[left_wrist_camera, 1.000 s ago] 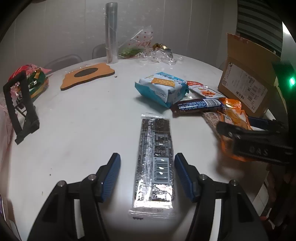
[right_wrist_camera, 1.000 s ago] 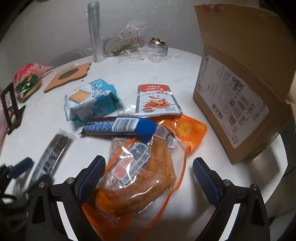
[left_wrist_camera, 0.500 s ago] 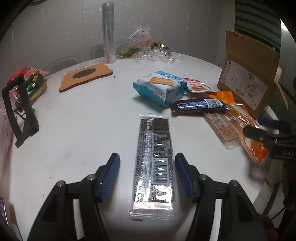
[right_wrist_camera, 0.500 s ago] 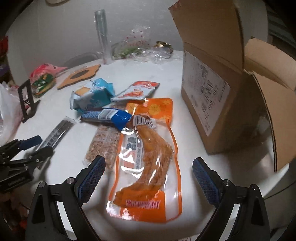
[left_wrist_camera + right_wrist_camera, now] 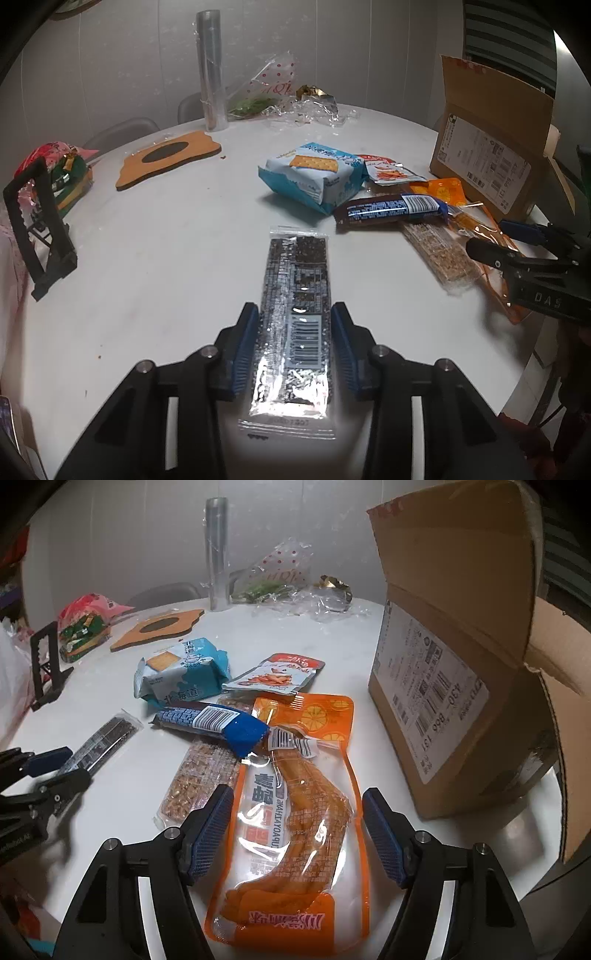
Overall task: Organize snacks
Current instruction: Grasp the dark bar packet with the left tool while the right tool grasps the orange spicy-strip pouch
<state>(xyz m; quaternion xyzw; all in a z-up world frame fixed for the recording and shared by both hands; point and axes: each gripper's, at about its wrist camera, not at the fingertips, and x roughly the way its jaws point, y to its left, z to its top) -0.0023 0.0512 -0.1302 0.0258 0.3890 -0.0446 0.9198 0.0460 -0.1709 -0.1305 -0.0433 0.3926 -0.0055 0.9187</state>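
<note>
My left gripper has closed on a long black-and-silver snack bar lying on the white round table; both blue pads touch its sides. My right gripper is half open, its jaws either side of an orange pouch of fried sticks with gaps left. A blue cracker pack, a dark blue bar, a nut bar, a red-and-silver sachet and an orange citrus pouch lie in a pile beyond it.
An open cardboard box stands on the table's right. A black stand and a bag of sweets are at the left edge. A wooden trivet, a clear roll and crumpled plastic lie at the back.
My left gripper's jaws have closed from wide open onto the black snack bar. My right gripper has narrowed and moved forward around the orange pouch.
</note>
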